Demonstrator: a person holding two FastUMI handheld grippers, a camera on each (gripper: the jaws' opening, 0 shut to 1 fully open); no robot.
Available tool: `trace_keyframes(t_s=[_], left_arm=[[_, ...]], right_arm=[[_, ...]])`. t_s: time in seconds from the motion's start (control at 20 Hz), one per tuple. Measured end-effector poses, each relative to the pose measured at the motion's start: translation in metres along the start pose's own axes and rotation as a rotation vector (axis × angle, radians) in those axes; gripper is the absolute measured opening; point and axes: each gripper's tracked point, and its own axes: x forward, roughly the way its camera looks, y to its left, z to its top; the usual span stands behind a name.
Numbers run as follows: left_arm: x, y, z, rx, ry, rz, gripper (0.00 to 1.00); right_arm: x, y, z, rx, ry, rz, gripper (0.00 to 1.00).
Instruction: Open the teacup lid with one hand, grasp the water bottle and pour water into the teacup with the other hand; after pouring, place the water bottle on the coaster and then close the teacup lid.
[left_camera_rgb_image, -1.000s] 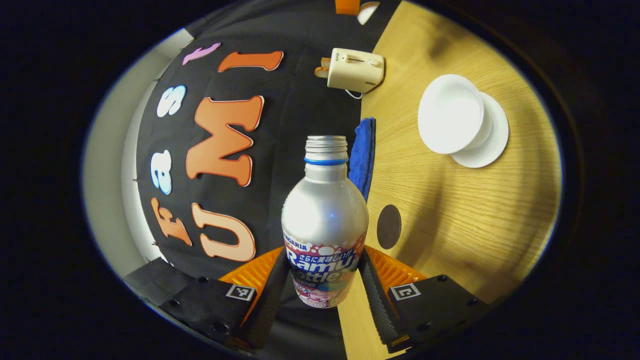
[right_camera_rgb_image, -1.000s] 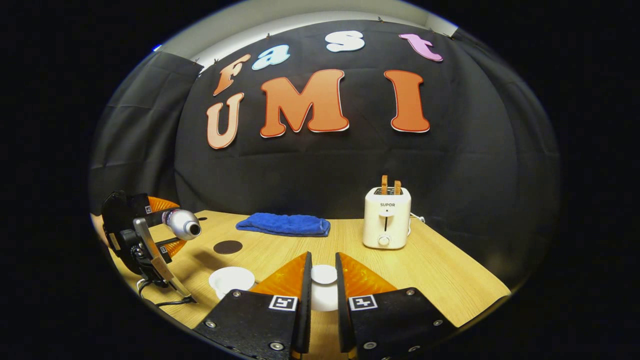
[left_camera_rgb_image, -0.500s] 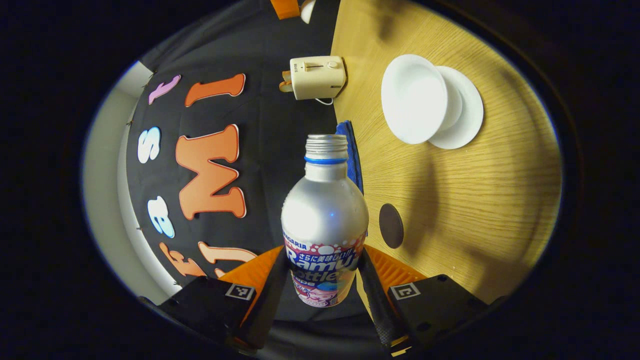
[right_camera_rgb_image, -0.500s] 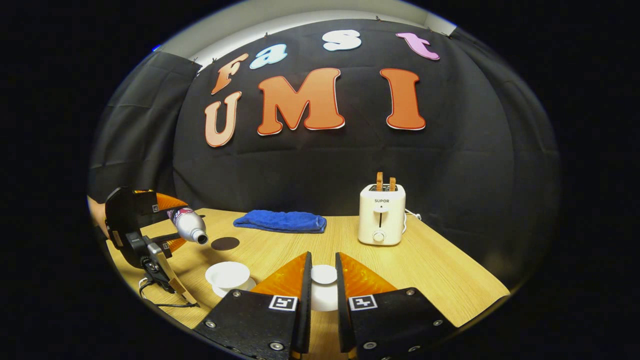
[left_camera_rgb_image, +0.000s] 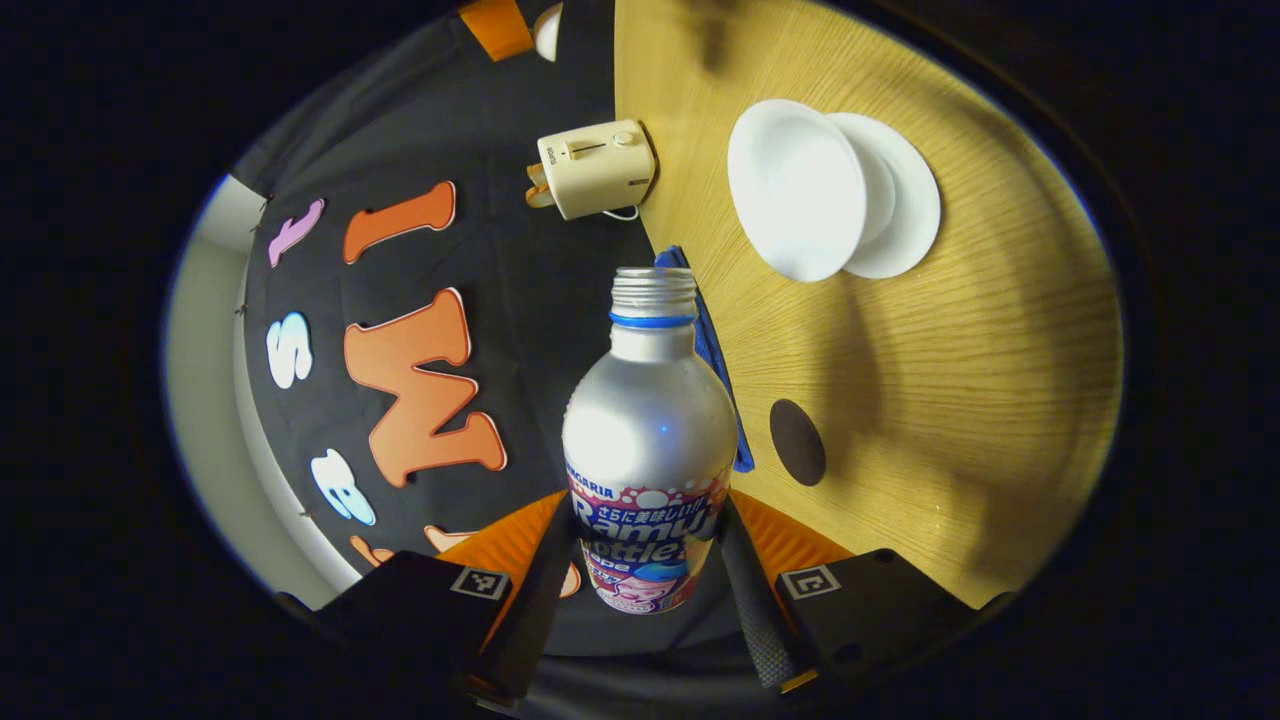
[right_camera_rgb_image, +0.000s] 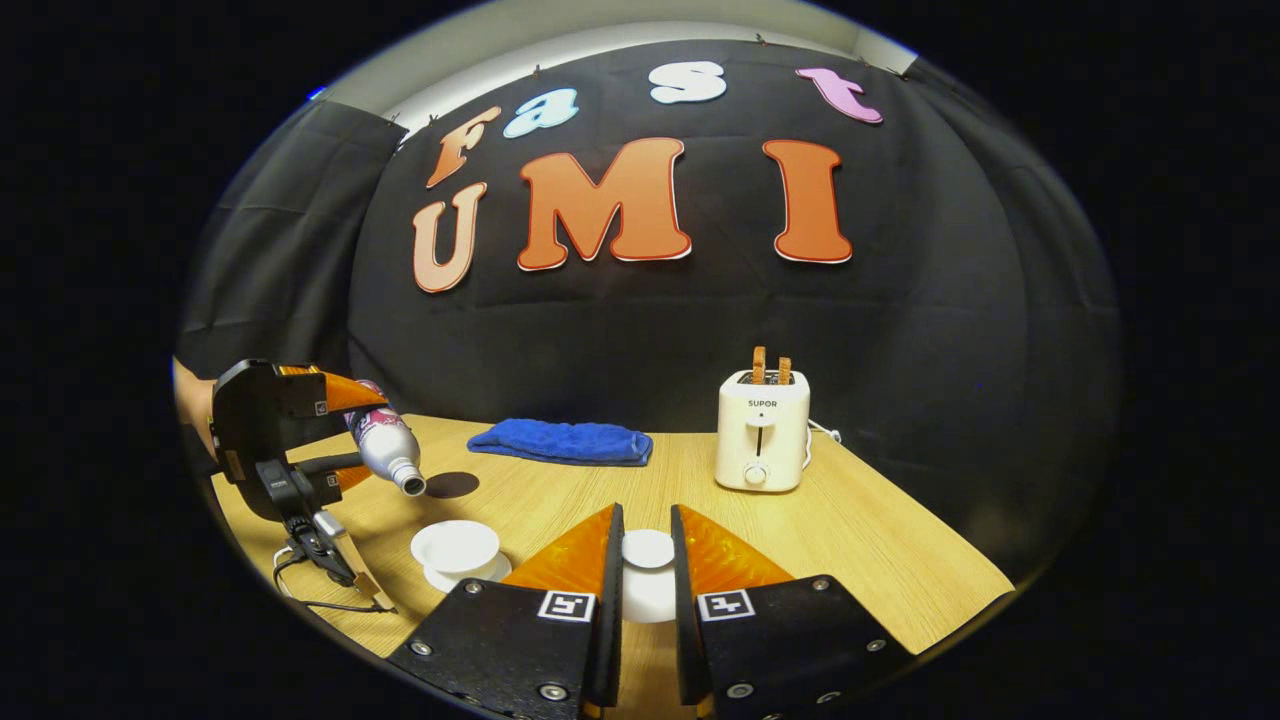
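Moved: my water bottle (right_camera_rgb_image: 385, 447) has tipped further down since a second ago; its open mouth now points at the teacup (right_camera_rgb_image: 455, 548).
Left gripper (left_camera_rgb_image: 642, 560): I see both fingers pinching the water bottle.
Teacup: open, on its saucer (left_camera_rgb_image: 905, 205), on the table (right_camera_rgb_image: 860, 540).
Coaster (left_camera_rgb_image: 797, 442): bare, just behind the teacup.
Right gripper (right_camera_rgb_image: 646, 585): pinching the white lid (right_camera_rgb_image: 648, 548).

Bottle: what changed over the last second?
The left hand-held gripper tipped the water bottle from near level to mouth-down, moving it toward the open teacup. No water is visible. The grip is unchanged. The right hand-held gripper still holds the lid; the coaster, towel and toaster stayed put.
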Motion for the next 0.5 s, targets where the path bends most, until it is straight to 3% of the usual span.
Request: trace_keyframes(t_s=[0.5], left_arm=[[-0.003, 0.027, -0.008, 0.128, -0.002, 0.049, 0.8]], right_arm=[[-0.005, 0.005, 0.001, -0.021, -0.005, 0.012, 0.23]])
